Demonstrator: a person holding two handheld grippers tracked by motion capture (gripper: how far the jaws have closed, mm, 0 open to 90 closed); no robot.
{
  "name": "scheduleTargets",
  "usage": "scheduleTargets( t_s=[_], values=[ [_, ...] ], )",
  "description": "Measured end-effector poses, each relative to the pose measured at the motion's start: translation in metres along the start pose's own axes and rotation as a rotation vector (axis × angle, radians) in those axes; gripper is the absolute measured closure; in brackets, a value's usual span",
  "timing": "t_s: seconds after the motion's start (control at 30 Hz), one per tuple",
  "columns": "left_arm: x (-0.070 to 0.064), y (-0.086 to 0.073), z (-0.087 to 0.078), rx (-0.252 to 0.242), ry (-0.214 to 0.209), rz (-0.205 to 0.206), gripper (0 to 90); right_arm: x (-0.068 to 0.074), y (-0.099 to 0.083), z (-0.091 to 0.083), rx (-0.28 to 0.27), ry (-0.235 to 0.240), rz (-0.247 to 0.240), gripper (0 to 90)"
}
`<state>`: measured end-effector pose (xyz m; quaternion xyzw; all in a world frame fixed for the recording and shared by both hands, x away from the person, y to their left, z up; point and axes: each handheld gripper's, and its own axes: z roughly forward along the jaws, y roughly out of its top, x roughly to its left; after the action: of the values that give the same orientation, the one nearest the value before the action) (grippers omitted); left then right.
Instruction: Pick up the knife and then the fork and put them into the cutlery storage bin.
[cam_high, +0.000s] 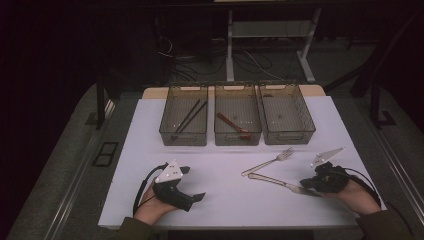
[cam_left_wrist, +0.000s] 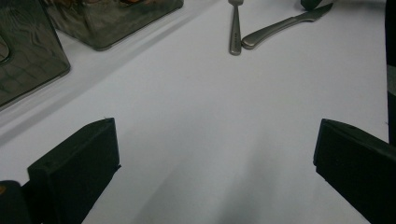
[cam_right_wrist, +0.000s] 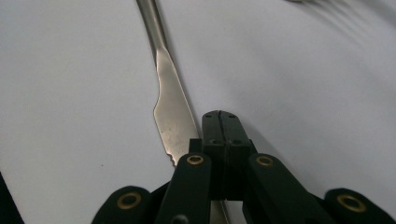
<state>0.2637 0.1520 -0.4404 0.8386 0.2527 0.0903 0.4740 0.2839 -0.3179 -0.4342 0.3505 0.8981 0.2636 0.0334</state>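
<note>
Knife flat on table, blade tip beneath closed right tongs

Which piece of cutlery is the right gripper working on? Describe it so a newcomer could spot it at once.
On the white table, look in front of the three mesh bins, toward the right gripper. Two steel pieces lie there, their handles meeting in a V. It is the knife, the nearer one, its flat blade running under the gripper's shut fingers; the fork beside it has tines and lies untouched.
</note>
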Motion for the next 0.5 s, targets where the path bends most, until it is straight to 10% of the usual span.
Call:
scheduleTargets(
  t_s=[0.3, 0.5],
  values=[
    [0.0, 0.0, 0.001, 0.006, -0.001, -0.001, 0.0, 0.003, 0.017, -0.006, -0.076, 0.009, -0.062, 69.8],
    [0.0, 0.0, 0.001, 0.004, 0.0, 0.0, 0.0, 0.015, 0.042, 0.002, -0.011, 0.011, -0.153, 62.3]
  ],
)
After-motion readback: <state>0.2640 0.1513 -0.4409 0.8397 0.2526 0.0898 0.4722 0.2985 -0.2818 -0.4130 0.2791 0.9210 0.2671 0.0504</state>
